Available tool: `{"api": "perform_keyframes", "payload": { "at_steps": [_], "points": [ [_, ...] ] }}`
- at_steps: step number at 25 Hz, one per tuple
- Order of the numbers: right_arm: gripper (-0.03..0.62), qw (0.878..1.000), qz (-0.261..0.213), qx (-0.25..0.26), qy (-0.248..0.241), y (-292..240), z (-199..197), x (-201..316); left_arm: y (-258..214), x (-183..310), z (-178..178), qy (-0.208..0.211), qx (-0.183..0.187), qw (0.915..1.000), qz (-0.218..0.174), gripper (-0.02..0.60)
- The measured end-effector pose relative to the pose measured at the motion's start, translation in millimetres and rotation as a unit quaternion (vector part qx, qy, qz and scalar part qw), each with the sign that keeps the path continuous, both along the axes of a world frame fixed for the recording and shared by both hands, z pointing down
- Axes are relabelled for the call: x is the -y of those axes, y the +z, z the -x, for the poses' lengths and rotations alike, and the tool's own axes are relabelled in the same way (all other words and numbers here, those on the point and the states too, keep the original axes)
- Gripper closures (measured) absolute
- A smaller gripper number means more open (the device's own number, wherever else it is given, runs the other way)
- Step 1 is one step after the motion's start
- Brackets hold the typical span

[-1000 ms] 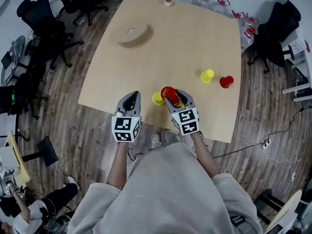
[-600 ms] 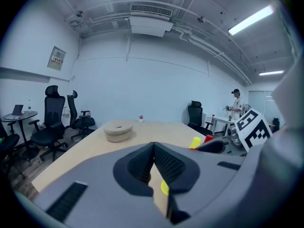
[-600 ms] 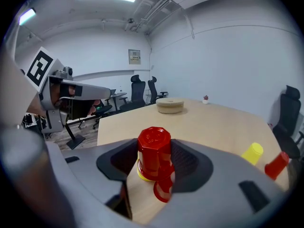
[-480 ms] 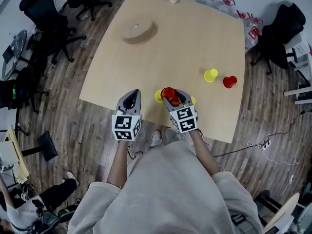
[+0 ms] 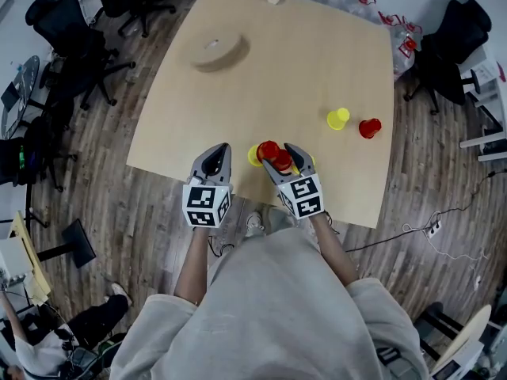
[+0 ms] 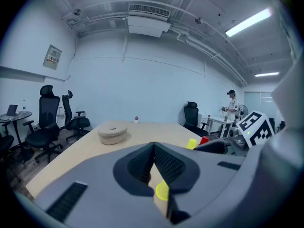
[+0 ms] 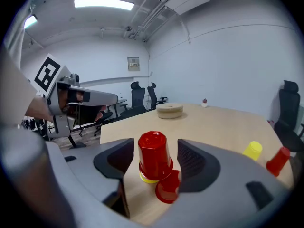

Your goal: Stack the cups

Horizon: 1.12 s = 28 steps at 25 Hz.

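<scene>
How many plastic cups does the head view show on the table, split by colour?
Red plastic cups: 3
Yellow plastic cups: 3
Total: 6

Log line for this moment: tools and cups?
right tool: jaws just opening, clear of red cup capping yellow cup between them | left tool: shut, empty

An office (strip lights (image 6: 249, 22) overhead): swivel chairs (image 5: 67, 30) stand near a large table (image 5: 301, 62).
</scene>
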State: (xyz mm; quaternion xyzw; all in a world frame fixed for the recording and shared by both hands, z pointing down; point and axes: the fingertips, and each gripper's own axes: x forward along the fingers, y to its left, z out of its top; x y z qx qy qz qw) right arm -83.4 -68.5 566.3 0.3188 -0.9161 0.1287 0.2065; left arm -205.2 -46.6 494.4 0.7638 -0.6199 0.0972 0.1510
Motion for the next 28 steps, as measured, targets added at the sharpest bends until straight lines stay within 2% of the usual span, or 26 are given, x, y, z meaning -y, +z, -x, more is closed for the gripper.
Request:
{"api": "perform_keyframes", "payload": {
  "at_steps": [5,11,19,24,28],
  "points": [
    [0.327,0.998,-0.029,0.02,0.049,-23,-27,5,-8,9,-21,0.035,-0.004,0.9994,-0.009,0.569],
    [0.344,0.989,-0.054,0.026,0.133,-40,-89,17,-18,19,-70,0.099,-0.01,0.9948,-0.022,0.569],
    [0.355,0.968,-0.056,0.014,0.245,-39,-191,22,-22,33,-161,0.195,-0.023,0.9802,-0.025,0.569],
    [0.358,0.957,-0.049,0.007,0.287,-35,-247,19,-20,36,-221,0.24,-0.036,0.97,-0.015,0.569],
    [0.358,0.952,-0.046,0.005,0.302,-29,-272,28,-14,41,-248,0.257,-0.035,0.9657,-0.006,0.569]
  ]
}}
